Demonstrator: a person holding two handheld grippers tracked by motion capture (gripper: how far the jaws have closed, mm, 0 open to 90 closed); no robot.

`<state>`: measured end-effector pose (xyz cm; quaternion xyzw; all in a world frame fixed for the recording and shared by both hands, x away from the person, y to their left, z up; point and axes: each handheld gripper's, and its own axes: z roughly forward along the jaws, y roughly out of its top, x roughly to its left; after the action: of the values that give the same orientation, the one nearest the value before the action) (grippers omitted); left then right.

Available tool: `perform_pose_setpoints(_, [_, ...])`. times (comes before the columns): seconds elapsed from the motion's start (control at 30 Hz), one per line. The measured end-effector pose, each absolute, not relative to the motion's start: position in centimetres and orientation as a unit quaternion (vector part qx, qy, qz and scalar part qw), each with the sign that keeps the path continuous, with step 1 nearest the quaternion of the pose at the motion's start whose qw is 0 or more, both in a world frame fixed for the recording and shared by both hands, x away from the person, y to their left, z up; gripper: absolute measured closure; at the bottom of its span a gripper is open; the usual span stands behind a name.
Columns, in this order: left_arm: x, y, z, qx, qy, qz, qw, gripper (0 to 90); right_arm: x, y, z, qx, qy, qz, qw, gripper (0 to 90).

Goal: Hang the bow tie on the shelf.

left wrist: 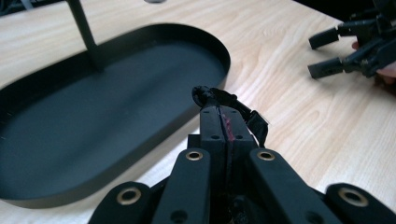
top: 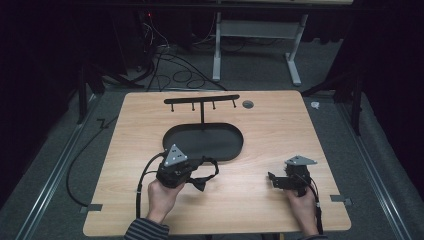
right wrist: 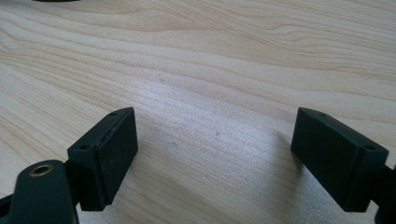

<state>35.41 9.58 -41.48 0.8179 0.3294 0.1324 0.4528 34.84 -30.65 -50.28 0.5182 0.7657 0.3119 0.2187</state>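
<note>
Nearest you, your left hand (top: 161, 196) grips the left gripper (top: 192, 176). Its jaws are pressed together on a black bow tie (top: 201, 183), pinching the fabric between the pads. In the left gripper view the tie (left wrist: 224, 103) bunches out just past the jaw tips, and part of it hangs off to one side. In the high view its strap (top: 212, 166) loops out beyond the jaws above the table (top: 270, 125).

Your right hand (top: 301, 207) holds the right gripper (top: 270, 179) well apart from the left one. Its jaws stand wide apart with nothing between them, just bare wood (right wrist: 210, 93).

Just beyond the clamped jaws lies a black oval tray (top: 172, 135). A thin post (top: 202, 114) rises from its far side and carries a bar with hooks (top: 201, 100).
</note>
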Motion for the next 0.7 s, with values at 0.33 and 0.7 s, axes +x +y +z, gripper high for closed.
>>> perform_pose_setpoints(0.33, [36.8,10.4,-39.7,0.803,0.335,0.148,0.471,89.5,34.8,-30.6,-50.3,0.519,0.766,0.312,0.218,15.6])
perform_pose_setpoints(0.7, [38.2,11.0,-37.5,0.788,0.338,0.18,0.482,89.6,34.8,-30.6,-50.3,0.519,0.766,0.312,0.218,15.6])
